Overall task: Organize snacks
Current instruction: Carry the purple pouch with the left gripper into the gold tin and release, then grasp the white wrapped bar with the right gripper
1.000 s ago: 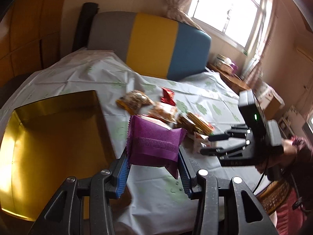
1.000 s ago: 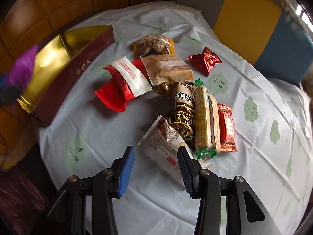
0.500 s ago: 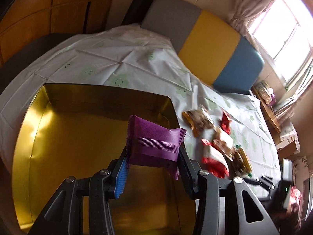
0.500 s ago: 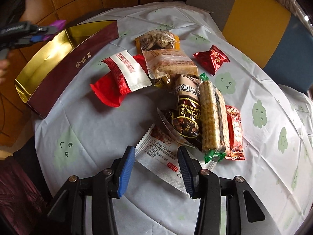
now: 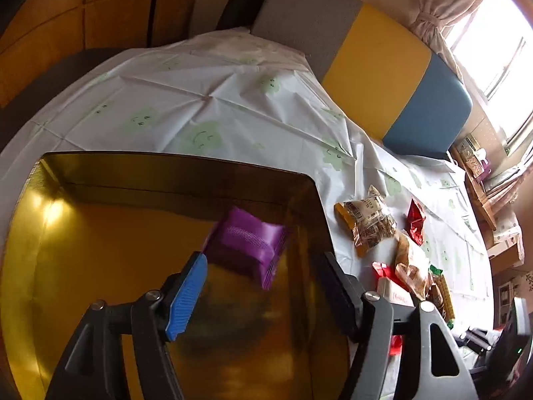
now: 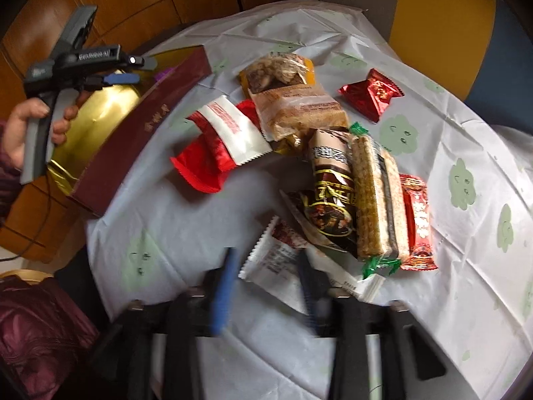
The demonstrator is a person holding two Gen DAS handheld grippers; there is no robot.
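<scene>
In the left wrist view my left gripper (image 5: 263, 276) hangs over the gold-lined box (image 5: 100, 250), its jaws opening wide. The purple snack packet (image 5: 246, 243) sits loose beyond the fingertips, inside the box, touching neither pad. From the right wrist view the left gripper (image 6: 143, 70) is over the maroon-walled box (image 6: 143, 126), with a sliver of the purple packet (image 6: 163, 75) showing. My right gripper (image 6: 266, 283) is blurred and low over the table, jaws opening. A white snack packet (image 6: 276, 263) lies between its fingers, not pinched. Behind it is the snack pile (image 6: 333, 186).
The pile holds a red-and-white packet (image 6: 223, 140), a cake packet (image 6: 296, 110), a red foil sweet (image 6: 371, 95), a long grain bar (image 6: 373, 200) and a red bar (image 6: 418, 220). A grey, yellow and blue bench (image 5: 376, 76) runs behind the table. A hand (image 6: 20, 133) grips the left handle.
The left gripper swung from the table to over the gold box, then opened and let the purple packet drop. The right gripper's jaws spread wider around the white packet.
</scene>
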